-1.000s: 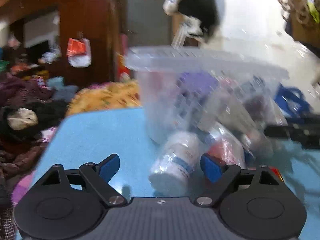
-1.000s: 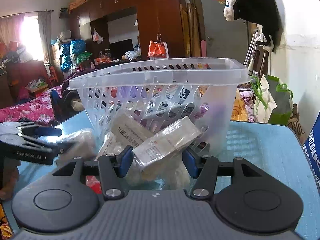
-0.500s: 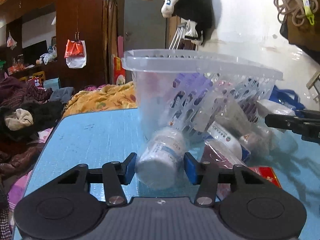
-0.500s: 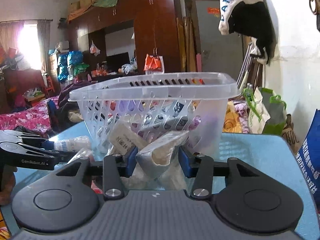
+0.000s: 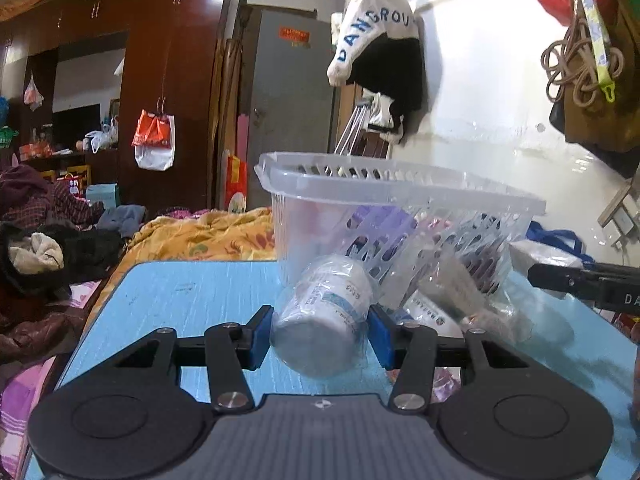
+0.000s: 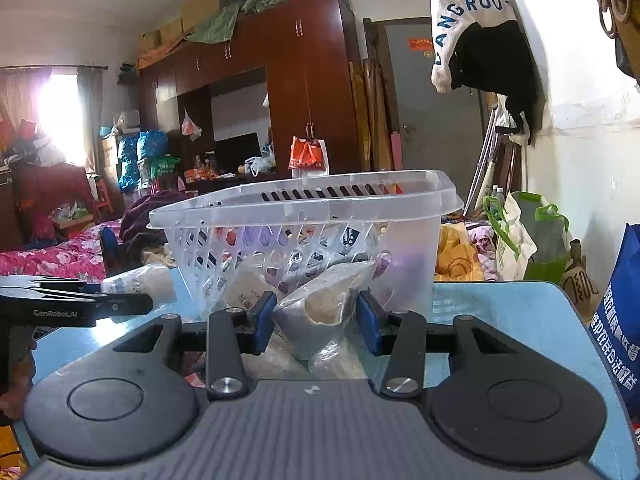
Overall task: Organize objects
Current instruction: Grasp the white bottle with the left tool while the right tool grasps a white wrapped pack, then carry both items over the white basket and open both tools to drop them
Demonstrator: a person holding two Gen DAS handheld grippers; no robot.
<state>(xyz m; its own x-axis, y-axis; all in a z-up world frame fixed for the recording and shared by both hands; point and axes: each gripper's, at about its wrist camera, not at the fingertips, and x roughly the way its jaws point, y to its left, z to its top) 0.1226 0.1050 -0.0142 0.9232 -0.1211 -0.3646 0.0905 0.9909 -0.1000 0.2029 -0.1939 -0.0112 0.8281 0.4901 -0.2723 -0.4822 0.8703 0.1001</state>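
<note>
A clear plastic basket [image 5: 400, 188] with several packets inside stands on the blue table [image 5: 192, 292]; it also shows in the right wrist view [image 6: 304, 204]. My left gripper [image 5: 320, 334] is shut on a white bottle wrapped in clear plastic [image 5: 324, 316], held just in front of the basket. My right gripper [image 6: 316, 322] is shut on a clear bag of beige contents [image 6: 320, 308], lifted in front of the basket. The left gripper with its bottle shows at the left of the right wrist view [image 6: 136, 284].
More plastic-wrapped packets [image 5: 460, 300] lie on the table against the basket. A blue bag [image 6: 620, 320] stands at the table's right edge. Beds with clothes [image 5: 48, 240] lie beyond the table's far and left edges. A wall [image 5: 500, 100] is close behind.
My left gripper has closed on the wrapped bottle and raised it. My right gripper has tightened on the bag and lifted it, backing slightly from the basket.
</note>
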